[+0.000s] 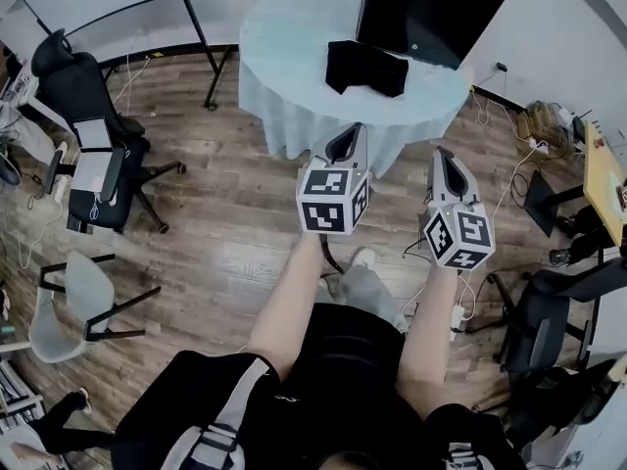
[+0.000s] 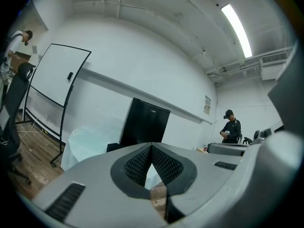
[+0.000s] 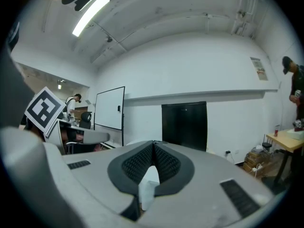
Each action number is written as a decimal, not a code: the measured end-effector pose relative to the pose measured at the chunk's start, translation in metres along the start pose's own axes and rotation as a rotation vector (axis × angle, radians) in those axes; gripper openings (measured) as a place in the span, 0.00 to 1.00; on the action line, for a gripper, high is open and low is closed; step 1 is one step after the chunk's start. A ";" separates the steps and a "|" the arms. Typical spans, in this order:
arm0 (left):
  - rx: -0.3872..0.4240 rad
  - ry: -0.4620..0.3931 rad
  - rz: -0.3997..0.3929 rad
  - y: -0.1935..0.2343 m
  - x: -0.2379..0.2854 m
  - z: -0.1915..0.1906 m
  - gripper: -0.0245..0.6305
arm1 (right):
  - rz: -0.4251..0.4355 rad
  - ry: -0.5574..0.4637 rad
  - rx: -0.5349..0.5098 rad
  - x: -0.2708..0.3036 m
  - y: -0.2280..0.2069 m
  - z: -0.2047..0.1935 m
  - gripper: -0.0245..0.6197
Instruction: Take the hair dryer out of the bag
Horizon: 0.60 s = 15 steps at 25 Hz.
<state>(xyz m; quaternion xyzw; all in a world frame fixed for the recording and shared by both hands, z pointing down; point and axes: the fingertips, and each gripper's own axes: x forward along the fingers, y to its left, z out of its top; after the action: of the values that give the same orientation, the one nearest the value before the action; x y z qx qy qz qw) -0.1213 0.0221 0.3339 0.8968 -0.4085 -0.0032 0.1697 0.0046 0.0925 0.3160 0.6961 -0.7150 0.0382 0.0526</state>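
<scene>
Step in hand, as we judge it: the approach. Nothing has been grasped and the bag is untouched.

Left tongs point(image 1: 345, 133): jaws together, ribbed black pads meeting at the tip, nothing between them. Right tongs point(image 1: 443, 155): likewise shut and empty. In the head view both are held out level in front of the person, side by side, pointing toward the worktop point(image 1: 284, 71) but well short of it, over the wood-plank floor point(image 1: 225, 223).

The bag point(image 1: 364, 69) lies flat on the worktop near its far side, just in front of a tall black panel point(image 1: 431, 8). It is black, soft, slumped, roughly rectangular, and looks like cloth. We see no hair dryer in any view and take it to be inside the bag. We cannot make out the bag's opening or any closure from here.

The worktop is round, draped in a pale blue-green cloth that hangs in folds to near the floor.

Next move, in our judgement:
- Bring both tongs over the worktop and spread the jaws.
- Use one to pinch the limp fabric and hold the mouth open.
- Use the other to reach in for the dryer.
- Expect the soft cloth to bunch and slide.
</scene>
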 end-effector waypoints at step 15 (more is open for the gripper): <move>0.019 0.018 0.045 0.016 0.098 0.003 0.06 | 0.063 0.006 0.037 0.094 -0.051 -0.005 0.04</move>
<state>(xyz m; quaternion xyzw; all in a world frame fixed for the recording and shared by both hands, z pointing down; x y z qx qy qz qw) -0.0684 -0.0602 0.3492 0.8890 -0.4270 0.0127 0.1647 0.0533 -0.0015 0.3316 0.6741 -0.7355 0.0549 0.0406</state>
